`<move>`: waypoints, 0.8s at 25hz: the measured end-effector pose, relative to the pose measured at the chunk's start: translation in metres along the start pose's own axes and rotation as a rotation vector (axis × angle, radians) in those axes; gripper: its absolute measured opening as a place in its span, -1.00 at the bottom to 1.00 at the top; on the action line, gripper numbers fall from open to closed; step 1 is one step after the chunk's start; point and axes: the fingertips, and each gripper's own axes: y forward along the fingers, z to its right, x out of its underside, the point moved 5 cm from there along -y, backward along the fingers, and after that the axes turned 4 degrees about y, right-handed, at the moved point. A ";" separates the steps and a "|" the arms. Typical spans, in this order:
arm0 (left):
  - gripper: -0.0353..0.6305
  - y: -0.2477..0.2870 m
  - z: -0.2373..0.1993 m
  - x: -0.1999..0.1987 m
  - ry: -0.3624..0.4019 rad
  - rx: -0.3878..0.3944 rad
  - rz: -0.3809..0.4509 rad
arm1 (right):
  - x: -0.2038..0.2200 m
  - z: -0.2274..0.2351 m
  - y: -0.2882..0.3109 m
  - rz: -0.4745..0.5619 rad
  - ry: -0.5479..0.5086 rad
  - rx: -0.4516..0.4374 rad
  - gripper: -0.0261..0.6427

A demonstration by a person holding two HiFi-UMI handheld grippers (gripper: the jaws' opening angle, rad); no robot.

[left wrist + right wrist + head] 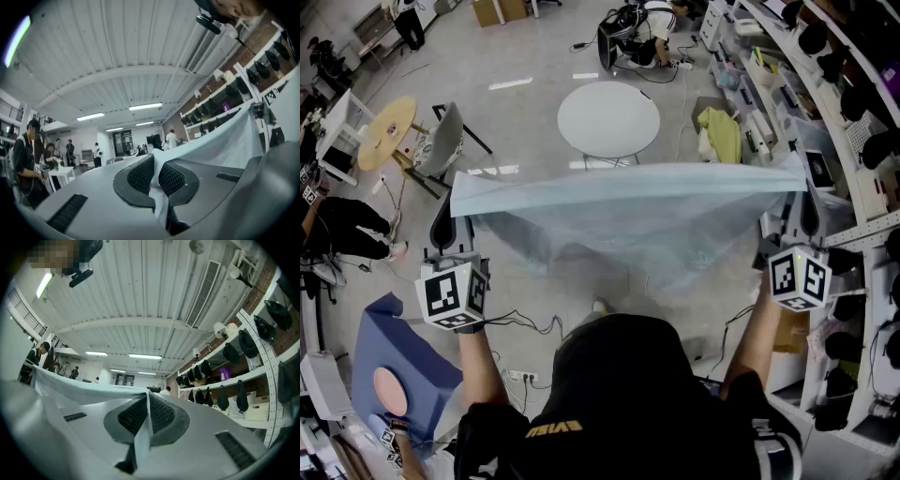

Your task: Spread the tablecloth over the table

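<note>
Head view: a pale blue tablecloth hangs stretched in the air between left gripper and right gripper, short of a round white counter. Left gripper view: jaws pinch one tablecloth corner. Right gripper view: jaws pinch the opposite corner

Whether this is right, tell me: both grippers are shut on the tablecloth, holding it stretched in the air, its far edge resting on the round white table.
No. The head view shows the far edge of the tablecloth short of the round white table, whose top is bare. Left gripper and right gripper are shut on it, holding it stretched in the air.
</note>
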 end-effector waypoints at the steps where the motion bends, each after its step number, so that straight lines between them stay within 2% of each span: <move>1: -0.84 -0.004 0.003 -0.003 0.008 0.022 -0.018 | 0.000 0.005 -0.006 -0.017 -0.002 0.008 -0.91; 3: -0.84 -0.011 0.011 -0.008 -0.013 0.067 -0.044 | 0.001 0.013 -0.015 -0.050 -0.004 0.018 -0.91; 8: -0.84 -0.019 0.030 -0.014 -0.201 0.137 -0.044 | 0.004 0.034 -0.020 -0.105 0.053 -0.014 -0.91; 10: -0.84 -0.021 0.033 -0.019 -0.241 0.130 -0.042 | 0.004 0.039 -0.022 -0.122 0.061 -0.032 -0.91; 13: -0.84 -0.033 0.039 -0.022 -0.259 0.084 -0.059 | 0.002 0.045 -0.026 -0.168 0.063 -0.066 -0.91; 16: -0.84 -0.035 0.043 -0.022 -0.336 0.091 -0.062 | 0.003 0.049 -0.026 -0.196 0.124 -0.072 -0.91; 20: -0.84 -0.025 0.047 -0.024 -0.360 0.097 -0.071 | 0.004 0.056 -0.021 -0.192 0.130 -0.075 -0.91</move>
